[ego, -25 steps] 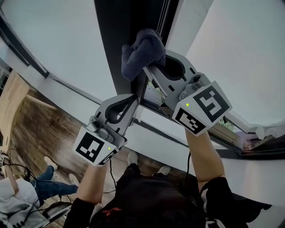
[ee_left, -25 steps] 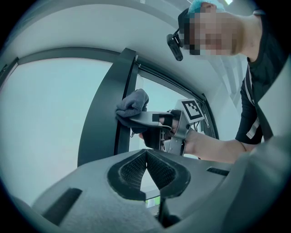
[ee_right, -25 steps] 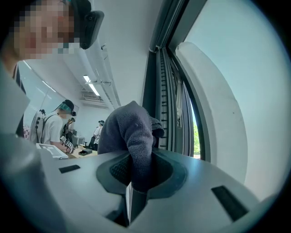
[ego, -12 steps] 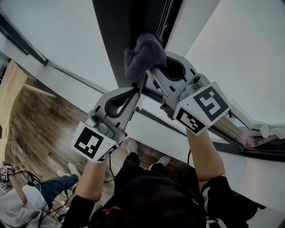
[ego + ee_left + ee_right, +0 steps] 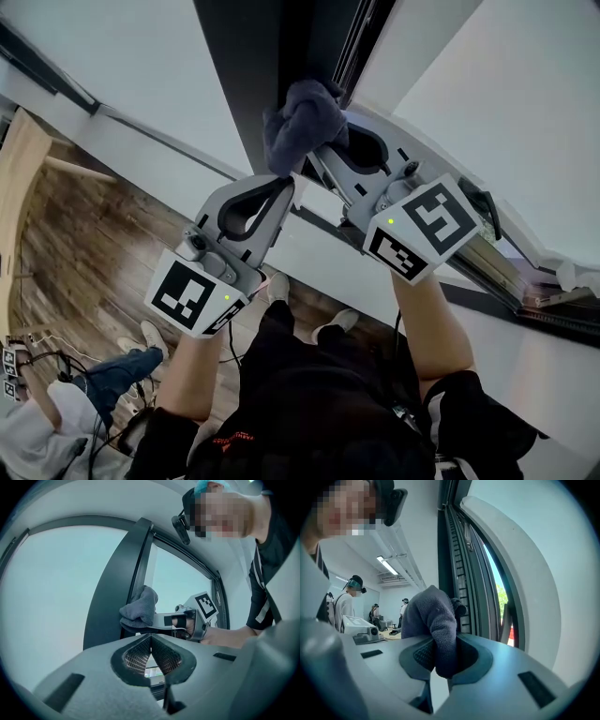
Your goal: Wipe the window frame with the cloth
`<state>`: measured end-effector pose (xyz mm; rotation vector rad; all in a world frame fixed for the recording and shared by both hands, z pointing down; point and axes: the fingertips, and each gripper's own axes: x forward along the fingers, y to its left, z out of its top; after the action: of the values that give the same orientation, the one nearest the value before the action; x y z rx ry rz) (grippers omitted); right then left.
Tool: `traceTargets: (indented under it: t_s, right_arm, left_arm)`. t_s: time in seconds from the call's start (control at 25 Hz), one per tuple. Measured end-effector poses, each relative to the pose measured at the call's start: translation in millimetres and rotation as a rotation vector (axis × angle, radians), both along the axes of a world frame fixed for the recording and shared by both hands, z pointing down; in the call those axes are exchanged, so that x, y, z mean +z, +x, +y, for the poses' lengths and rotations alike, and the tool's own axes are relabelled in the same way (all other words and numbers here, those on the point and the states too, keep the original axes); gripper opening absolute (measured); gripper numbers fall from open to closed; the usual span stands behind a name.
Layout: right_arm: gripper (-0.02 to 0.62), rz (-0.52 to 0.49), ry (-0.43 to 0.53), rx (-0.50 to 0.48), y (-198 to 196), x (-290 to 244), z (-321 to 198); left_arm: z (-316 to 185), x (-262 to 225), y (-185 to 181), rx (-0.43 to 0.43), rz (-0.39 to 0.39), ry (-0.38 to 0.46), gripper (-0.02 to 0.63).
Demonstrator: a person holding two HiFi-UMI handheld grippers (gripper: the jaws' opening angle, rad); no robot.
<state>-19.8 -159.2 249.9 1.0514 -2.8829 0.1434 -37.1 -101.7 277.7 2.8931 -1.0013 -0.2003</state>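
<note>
A bunched grey-blue cloth (image 5: 302, 122) presses against the dark window frame post (image 5: 267, 84). My right gripper (image 5: 314, 155) is shut on the cloth, which fills the jaws in the right gripper view (image 5: 433, 630). My left gripper (image 5: 289, 180) sits just below and left of it, jaws closed together with nothing between them (image 5: 151, 641). From the left gripper view the cloth (image 5: 139, 610) and the right gripper (image 5: 187, 620) show against the dark post (image 5: 117, 588).
Window glass (image 5: 122, 66) lies left of the post, and a white reveal (image 5: 506, 103) right of it. The ribbed sash track (image 5: 457, 559) runs up beside the cloth. Wooden floor (image 5: 84, 253) and a seated person's legs (image 5: 103, 375) are below. Other people (image 5: 344, 602) stand in the room.
The right gripper and cloth have slid slightly up along the post. The left gripper has followed a little upward. Both stay shut.
</note>
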Motion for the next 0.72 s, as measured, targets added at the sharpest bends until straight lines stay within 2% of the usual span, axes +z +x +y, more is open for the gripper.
traceTargets:
  t_s: [0.72]
  right_arm:
    - [0.052,-0.005,-0.171,0.032,0,101,5]
  left_arm:
    - [2,60,-8,-0.009,-0.011,-0.094,0.018]
